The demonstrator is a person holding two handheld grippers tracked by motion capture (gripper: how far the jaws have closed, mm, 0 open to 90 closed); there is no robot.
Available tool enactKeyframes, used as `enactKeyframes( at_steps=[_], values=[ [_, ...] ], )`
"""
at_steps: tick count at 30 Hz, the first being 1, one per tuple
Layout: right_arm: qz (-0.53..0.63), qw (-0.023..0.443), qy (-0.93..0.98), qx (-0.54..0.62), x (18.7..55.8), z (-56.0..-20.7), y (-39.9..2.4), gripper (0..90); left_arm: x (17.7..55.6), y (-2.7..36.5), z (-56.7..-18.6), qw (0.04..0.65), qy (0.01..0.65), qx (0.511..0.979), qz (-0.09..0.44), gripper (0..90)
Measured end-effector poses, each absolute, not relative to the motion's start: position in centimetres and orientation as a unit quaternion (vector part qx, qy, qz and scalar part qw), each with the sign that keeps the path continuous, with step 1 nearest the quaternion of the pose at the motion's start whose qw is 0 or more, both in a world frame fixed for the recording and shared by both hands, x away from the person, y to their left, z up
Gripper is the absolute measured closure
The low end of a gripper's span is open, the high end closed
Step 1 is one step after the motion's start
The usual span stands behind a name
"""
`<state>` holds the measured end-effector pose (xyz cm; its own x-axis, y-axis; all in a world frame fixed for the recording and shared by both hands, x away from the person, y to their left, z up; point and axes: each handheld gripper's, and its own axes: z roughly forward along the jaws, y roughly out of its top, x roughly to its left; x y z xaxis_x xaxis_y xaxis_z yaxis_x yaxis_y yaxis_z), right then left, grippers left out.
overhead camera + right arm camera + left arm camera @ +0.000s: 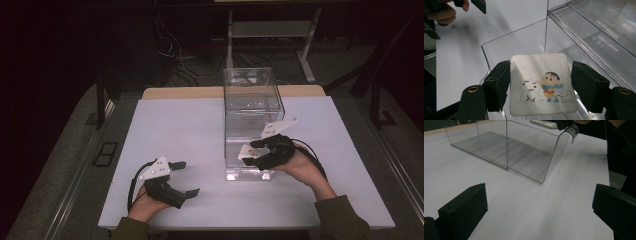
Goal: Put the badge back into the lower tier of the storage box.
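A tall clear plastic box (252,107) stands on the white table (175,130), right of the middle. My right gripper (254,153) is at the box's near lower edge, shut on a square white coaster (541,85) printed with a cartoon child and a snowman. The coaster (247,151) hangs flat over the box's curved front lip (486,55). My left gripper (186,178) rests near the table's front left, open, with bare table between its jaws (539,202). From it the box (509,147) lies ahead, with the right gripper (559,123) at its top corner.
The table's front edge (240,227) runs close under both forearms. A dark floor with cables (175,55) and a metal frame (270,30) lies beyond the far edge. The left hand (441,12) shows at the upper left of the right gripper view.
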<state>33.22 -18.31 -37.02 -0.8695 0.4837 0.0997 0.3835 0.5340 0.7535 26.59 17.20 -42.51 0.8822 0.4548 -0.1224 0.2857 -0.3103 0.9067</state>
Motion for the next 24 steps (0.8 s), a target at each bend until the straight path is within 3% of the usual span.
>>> enactKeyframes(
  at_steps=[24],
  values=[
    [0.412,0.062,0.875,0.245,33.19,-37.19,-17.95,30.9,26.57,17.15,-42.52,0.540,0.229,0.806,0.078,0.0]
  ],
)
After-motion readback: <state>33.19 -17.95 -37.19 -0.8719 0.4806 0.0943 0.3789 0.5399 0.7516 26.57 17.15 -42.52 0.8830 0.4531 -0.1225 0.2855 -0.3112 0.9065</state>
